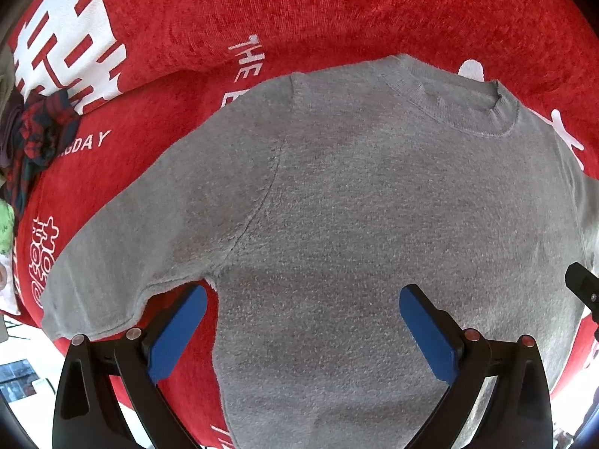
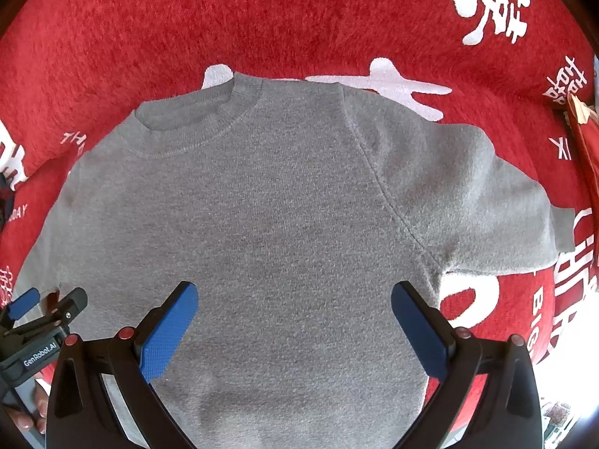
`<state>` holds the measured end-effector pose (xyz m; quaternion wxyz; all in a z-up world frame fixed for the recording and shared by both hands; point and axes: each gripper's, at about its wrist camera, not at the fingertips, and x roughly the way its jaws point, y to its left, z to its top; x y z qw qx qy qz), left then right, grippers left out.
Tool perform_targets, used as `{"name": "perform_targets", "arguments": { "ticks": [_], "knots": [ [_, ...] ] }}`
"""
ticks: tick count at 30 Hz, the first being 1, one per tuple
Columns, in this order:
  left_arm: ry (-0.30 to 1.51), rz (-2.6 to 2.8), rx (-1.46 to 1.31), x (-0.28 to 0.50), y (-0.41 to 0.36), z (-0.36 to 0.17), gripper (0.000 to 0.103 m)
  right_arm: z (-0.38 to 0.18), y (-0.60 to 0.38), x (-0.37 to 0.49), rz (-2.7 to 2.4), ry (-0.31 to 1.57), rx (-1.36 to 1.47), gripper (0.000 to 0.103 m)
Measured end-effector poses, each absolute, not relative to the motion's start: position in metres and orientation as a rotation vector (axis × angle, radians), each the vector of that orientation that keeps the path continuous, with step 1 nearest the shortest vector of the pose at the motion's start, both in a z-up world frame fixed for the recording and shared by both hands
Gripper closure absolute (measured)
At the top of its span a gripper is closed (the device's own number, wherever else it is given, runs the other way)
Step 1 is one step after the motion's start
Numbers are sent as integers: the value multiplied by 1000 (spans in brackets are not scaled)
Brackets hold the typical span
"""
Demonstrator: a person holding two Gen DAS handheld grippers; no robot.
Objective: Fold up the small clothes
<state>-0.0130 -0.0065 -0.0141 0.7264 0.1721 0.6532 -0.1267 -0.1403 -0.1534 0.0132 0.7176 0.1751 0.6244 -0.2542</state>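
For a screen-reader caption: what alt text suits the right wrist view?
A grey sweater lies spread flat, neckline away from the camera, on a red blanket with white lettering. The open right gripper hovers over its lower half; the left gripper shows at the left edge.

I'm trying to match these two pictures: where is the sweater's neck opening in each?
Left wrist view: the gray sweater's collar sits upper right.
Right wrist view: the collar sits upper left.
Shared landmark: the red blanket with white lettering beneath the sweater.
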Motion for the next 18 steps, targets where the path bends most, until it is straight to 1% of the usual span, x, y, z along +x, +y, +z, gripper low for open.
{"name": "perform_targets", "arguments": {
  "ticks": [18],
  "knots": [
    [1436,-272,411,-12,-16,-15,0,4,-158,-140,-568,1391,405,0]
  ]
}}
